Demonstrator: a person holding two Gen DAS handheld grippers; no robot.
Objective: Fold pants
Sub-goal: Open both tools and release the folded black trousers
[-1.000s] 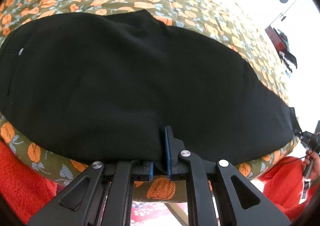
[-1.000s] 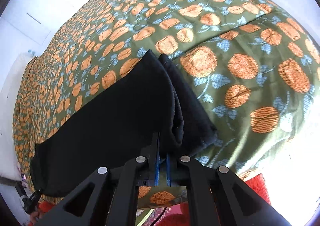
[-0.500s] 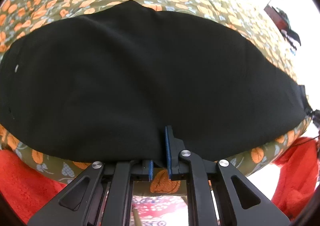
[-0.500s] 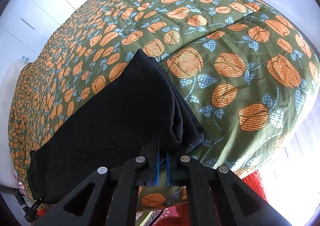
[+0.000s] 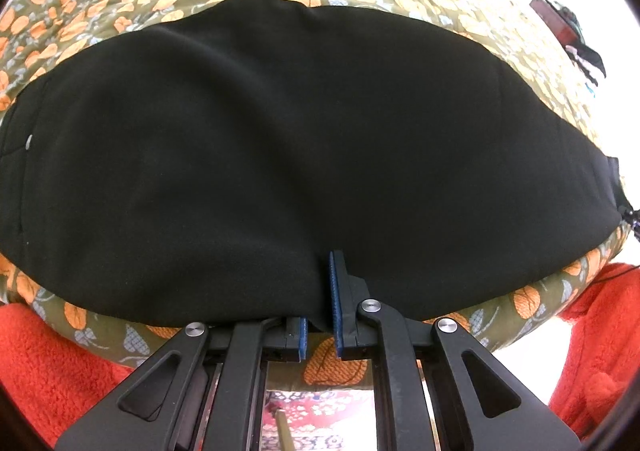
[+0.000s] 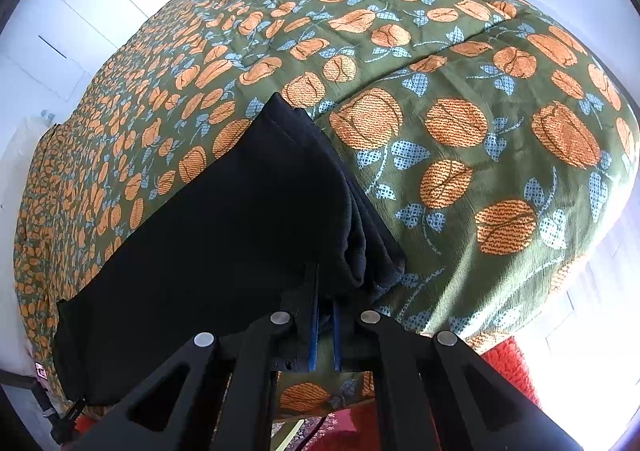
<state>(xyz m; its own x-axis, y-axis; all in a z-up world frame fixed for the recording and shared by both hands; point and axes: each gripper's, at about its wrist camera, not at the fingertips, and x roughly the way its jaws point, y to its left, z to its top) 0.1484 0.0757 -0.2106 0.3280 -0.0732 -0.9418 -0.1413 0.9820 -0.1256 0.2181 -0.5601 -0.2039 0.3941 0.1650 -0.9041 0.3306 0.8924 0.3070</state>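
While both grippers pinch the near hem, the black pants (image 5: 280, 155) lie flat along the bedspread's (image 6: 460, 99) near edge. Left gripper (image 5: 320, 315) and right gripper (image 6: 324, 315) each clamp cloth between blue pads. Judgement: lift evenly, carry away across the open bedspread; keep the hem taut.

One pair of black pants (image 5: 280, 155), one floral bedspread (image 6: 460, 99), two tools, perhaps one red rug (image 5: 52, 367).
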